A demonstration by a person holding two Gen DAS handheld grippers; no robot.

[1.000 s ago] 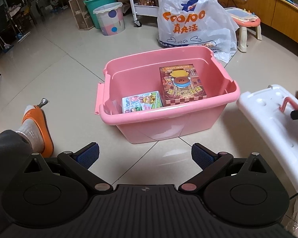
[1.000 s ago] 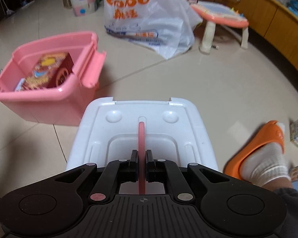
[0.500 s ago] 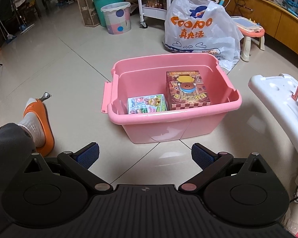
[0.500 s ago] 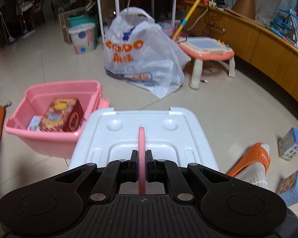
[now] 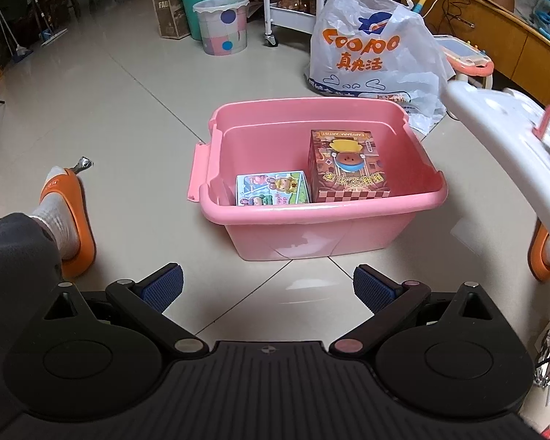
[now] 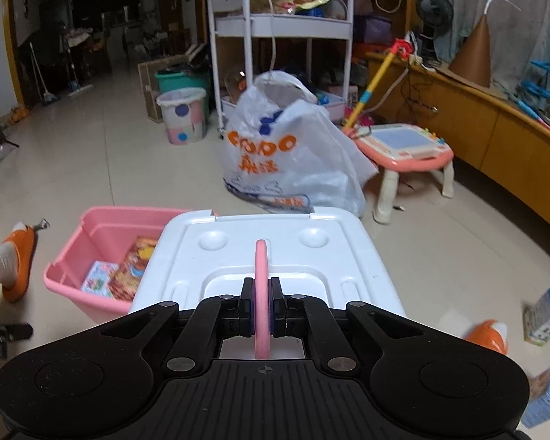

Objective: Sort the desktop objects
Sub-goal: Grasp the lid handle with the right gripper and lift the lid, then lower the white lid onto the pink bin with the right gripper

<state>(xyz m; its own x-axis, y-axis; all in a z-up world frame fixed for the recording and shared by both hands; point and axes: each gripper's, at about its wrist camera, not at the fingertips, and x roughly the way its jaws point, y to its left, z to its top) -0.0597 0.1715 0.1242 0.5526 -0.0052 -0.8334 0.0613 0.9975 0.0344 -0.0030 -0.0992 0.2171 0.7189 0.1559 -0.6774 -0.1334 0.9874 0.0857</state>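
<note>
A pink storage bin (image 5: 322, 216) stands on the tiled floor and holds a brown capybara box (image 5: 346, 165) and a small light-blue box (image 5: 271, 189). My left gripper (image 5: 267, 286) is open and empty, low in front of the bin. My right gripper (image 6: 262, 304) is shut on the pink handle (image 6: 262, 275) of the white lid (image 6: 260, 245) and holds the lid in the air, right of the bin (image 6: 102, 242). The lid (image 5: 502, 128) shows at the right edge of the left wrist view.
A white shopping bag (image 5: 377, 51) stands behind the bin. A small pink drawing table (image 6: 403, 146), a white rack (image 6: 278, 25) and bins (image 5: 223, 22) stand further back. Orange slippers (image 5: 68, 220) flank me. Small blue boxes (image 6: 544, 315) lie at right.
My right gripper has lifted the white lid higher and tilted upward, showing more of the room. The left gripper has drawn back slightly from the bin and stays open.
</note>
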